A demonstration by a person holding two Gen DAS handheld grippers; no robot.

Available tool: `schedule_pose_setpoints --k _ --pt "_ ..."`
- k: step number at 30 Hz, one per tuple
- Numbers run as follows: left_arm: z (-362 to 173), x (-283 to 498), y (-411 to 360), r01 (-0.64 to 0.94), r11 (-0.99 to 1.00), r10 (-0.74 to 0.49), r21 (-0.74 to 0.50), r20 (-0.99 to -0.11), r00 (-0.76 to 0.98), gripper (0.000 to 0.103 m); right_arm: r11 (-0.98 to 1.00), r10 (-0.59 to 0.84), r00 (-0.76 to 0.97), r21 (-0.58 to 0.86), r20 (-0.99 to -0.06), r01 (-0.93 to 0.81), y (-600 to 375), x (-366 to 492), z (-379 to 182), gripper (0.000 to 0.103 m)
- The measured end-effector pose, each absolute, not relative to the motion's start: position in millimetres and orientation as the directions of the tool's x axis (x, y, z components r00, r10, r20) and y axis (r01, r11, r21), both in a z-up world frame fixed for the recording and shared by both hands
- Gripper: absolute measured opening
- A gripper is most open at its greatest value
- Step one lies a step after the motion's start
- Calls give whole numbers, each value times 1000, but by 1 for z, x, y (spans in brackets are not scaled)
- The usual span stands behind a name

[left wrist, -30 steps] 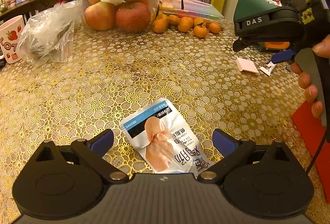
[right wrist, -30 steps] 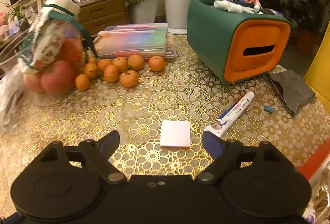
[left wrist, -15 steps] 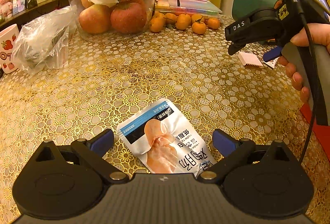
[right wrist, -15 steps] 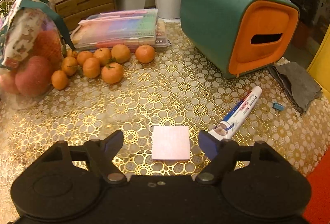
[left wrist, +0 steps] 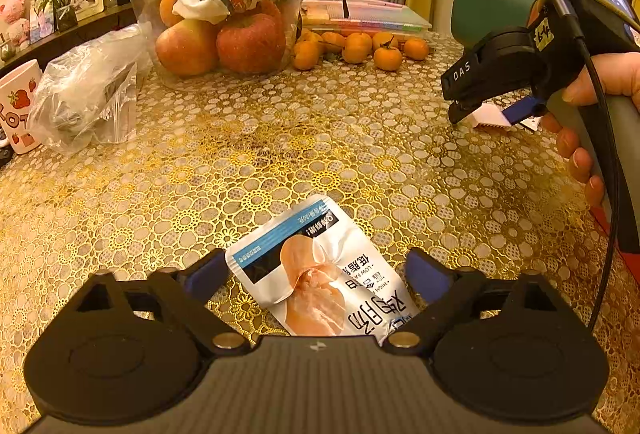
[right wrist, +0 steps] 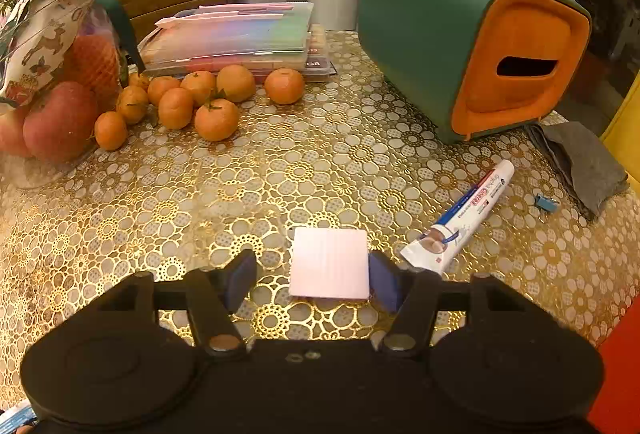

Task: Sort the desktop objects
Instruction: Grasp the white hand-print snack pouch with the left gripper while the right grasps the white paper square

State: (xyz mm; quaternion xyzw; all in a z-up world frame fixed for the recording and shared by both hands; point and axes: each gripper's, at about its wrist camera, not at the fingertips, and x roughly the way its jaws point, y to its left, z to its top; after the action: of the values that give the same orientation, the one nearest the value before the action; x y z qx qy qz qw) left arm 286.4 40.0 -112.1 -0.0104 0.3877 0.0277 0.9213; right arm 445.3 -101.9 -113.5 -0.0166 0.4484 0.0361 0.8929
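Two grippers are down low over the table [right wrist: 328, 162], each one set around its own thing, ready to pick it up.

The left gripper [left wrist: 316, 270] has the snack packet [left wrist: 320, 274] lying flat between its blue fingers [left wrist: 204, 276]. Its jaws have just been closing in, but they are not squeezing yet. One finger is just beside the packet's left edge and there is a gap on the other side. The packet is long. Its long way runs from right under the gripper out toward the middle of the table, a bit slanted to the left, with the blue strip at the far end.

The right gripper [right wrist: 312, 282] has the little pink pad [right wrist: 329, 263] between its fingers. Its jaws have just been closing too. The right finger [right wrist: 382, 284] looks like it touches the pad's edge, but the left one is still apart, so the pad is not held yet. The pad is nearly square and lies flat.

Just beside it lies a toothpaste tube [right wrist: 464, 216], its cap end pointing toward the green and orange box [right wrist: 472, 46]. I think that box is where things will go.
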Motion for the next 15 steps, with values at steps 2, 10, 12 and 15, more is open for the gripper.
schedule_pose_setpoints --k 2,10,12,15 --pt "-111 286 40 -62 998 47 5 -712 700 84 997 52 597 3 -801 -82 -101 445 -112 52" --pt "-107 286 42 -45 999 26 -8 -714 700 73 994 69 603 7 -795 -105 -104 434 -110 40" --pt "-105 285 41 -36 999 16 -12 -712 702 68 994 78 597 12 -799 -113 -103 430 -109 40" --pt "-105 283 41 -34 999 4 -27 -716 698 65 991 101 588 32 -802 -127 -101 419 -106 40"
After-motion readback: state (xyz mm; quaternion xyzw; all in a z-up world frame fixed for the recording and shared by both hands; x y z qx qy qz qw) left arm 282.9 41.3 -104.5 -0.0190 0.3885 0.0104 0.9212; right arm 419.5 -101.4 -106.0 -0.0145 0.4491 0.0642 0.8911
